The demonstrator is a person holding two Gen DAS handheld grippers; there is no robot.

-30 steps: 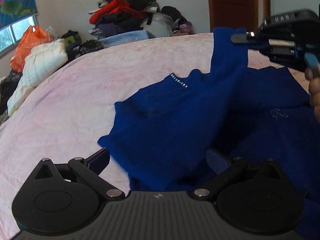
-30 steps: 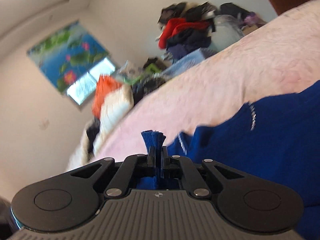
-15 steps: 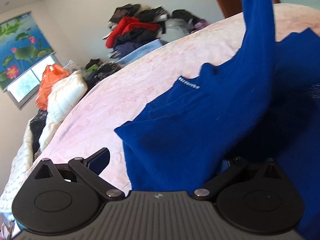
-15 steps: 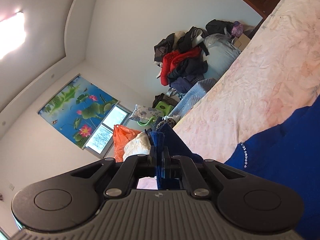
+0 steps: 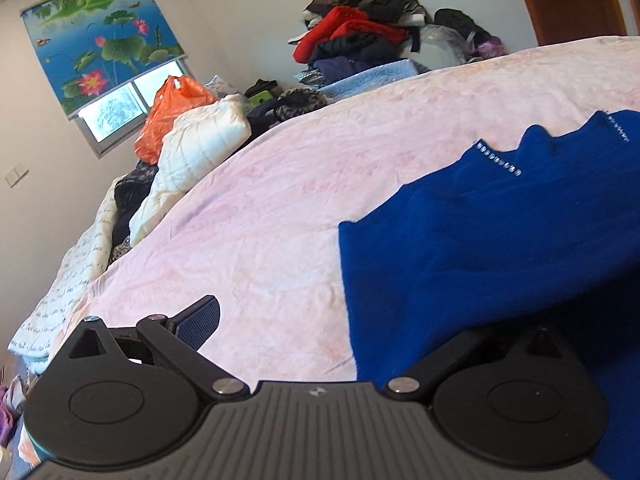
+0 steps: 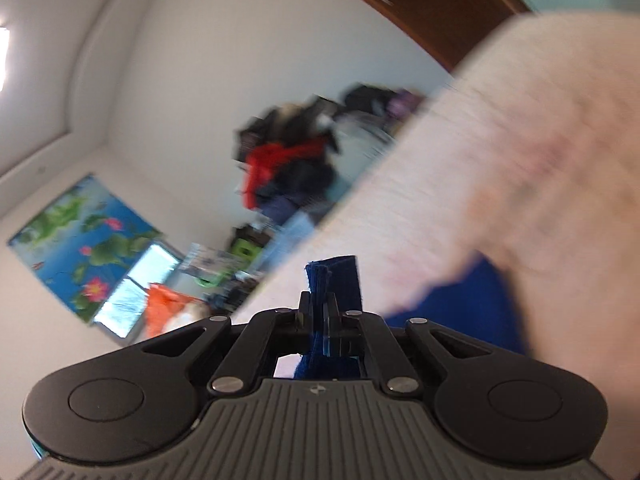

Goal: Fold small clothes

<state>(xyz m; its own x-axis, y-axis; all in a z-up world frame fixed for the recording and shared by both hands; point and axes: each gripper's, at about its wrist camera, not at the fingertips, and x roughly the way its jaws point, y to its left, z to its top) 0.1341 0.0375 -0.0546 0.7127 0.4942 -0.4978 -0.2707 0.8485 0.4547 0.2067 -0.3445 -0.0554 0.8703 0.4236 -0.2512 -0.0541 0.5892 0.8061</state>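
Blue sweater (image 5: 500, 240), no legible label

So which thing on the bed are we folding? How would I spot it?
Look at the big pale pink bed. On its right side lies a deep blue sweater, the only blue garment spread there, with a short row of sparkly studs by the neck.

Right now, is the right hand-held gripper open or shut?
Shut. The right hand-held gripper has its jaws pressed together on a fold of the blue sweater, which sticks out between them.
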